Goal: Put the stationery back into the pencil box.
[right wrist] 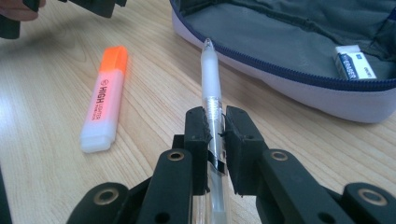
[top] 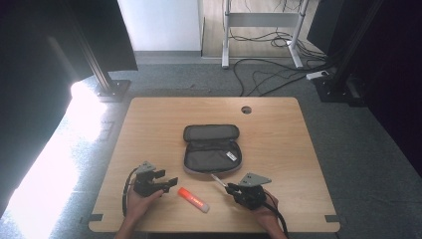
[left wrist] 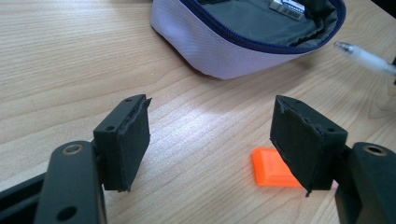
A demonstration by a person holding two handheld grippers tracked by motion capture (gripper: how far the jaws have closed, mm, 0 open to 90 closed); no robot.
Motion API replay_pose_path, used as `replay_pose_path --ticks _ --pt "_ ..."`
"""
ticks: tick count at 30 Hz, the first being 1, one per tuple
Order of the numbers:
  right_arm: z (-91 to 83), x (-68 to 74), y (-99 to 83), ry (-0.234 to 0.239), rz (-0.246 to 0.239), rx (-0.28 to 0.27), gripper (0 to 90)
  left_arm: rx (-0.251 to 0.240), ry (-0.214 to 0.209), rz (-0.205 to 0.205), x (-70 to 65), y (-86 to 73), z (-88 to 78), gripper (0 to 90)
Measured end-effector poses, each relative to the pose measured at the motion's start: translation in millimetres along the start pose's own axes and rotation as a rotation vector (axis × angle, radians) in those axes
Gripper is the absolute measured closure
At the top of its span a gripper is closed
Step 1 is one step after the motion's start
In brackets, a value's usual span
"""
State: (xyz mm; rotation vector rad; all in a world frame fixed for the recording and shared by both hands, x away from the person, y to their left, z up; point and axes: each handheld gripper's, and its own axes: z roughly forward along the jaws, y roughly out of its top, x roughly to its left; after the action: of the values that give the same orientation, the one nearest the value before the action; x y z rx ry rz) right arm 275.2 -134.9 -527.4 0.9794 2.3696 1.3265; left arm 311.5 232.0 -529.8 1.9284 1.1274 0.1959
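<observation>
An open grey pencil case point(top: 211, 149) with a blue zip lies at the table's middle. My right gripper point(top: 230, 189) is shut on a clear white pen point(top: 217, 180), whose tip points toward the case's near rim. In the right gripper view the pen point(right wrist: 211, 79) runs between the pads of that gripper point(right wrist: 215, 123), lifted off the wood. An orange highlighter point(top: 193, 199) lies between the two hands. My left gripper point(top: 169, 183) stands open just left of it. In the left gripper view that gripper point(left wrist: 212, 126) has nothing between its pads, and the orange cap point(left wrist: 273, 168) lies behind the right-hand one.
A white eraser point(right wrist: 355, 62) lies inside the pencil case point(right wrist: 299, 46). The wooden table point(top: 149, 124) has a cable hole point(top: 246, 109) at the back. Bare wood surrounds the case on both sides. Beyond the table are cables and desk legs on the floor.
</observation>
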Motion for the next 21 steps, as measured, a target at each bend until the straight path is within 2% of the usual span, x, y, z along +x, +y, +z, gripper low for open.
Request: replay_pose_path --ticks 21 --pt "-9.4 -6.4 6.7 -0.01 0.014 -0.041 78.6 0.006 0.003 0.0 -0.5 -0.1 1.3 29.3"
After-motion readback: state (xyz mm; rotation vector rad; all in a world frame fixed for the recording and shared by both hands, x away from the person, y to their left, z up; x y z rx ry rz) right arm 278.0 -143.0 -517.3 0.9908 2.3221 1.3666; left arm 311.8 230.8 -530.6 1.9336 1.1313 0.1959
